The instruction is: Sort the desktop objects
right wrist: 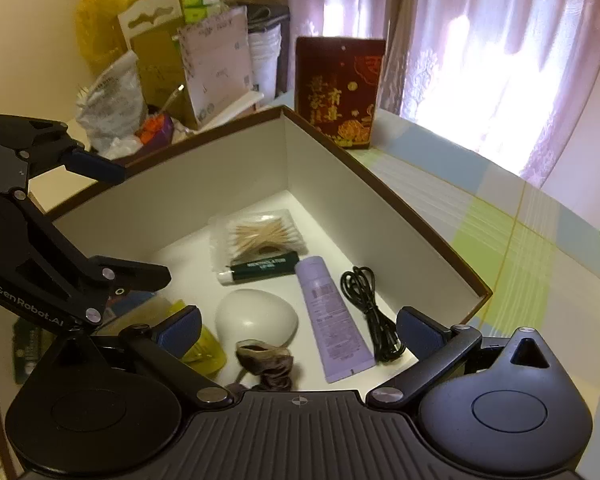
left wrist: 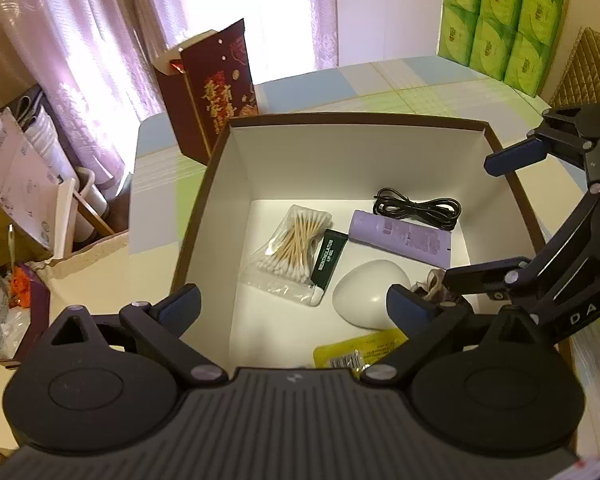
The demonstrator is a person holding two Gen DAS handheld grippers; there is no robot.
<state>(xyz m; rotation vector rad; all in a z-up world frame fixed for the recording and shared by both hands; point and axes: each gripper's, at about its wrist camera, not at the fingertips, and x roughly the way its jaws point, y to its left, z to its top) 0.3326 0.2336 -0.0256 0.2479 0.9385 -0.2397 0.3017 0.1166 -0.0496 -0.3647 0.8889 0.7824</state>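
Note:
A brown-rimmed box (left wrist: 356,118) (right wrist: 380,184) with white walls holds a bag of cotton swabs (left wrist: 296,248) (right wrist: 264,236), a green lip-gel tube (left wrist: 328,260) (right wrist: 264,268), a purple tube (left wrist: 400,236) (right wrist: 332,316), a coiled black cable (left wrist: 420,208) (right wrist: 368,300), a white egg-shaped object (left wrist: 368,292) (right wrist: 256,316), a brown scrunchie (left wrist: 432,284) (right wrist: 266,364) and a yellow packet (left wrist: 356,352) (right wrist: 204,344). My left gripper (left wrist: 296,306) (right wrist: 130,220) hovers open over the box's near side. Beside it my right gripper (right wrist: 298,326) (left wrist: 482,218) is open above the scrunchie, holding nothing.
A dark red gift box (left wrist: 216,88) (right wrist: 340,92) stands upright just behind the box. Green tissue packs (left wrist: 500,20) are stacked at the back of the checkered tablecloth (left wrist: 420,84). Bags, envelopes and cartons (right wrist: 160,72) crowd the side past the table edge.

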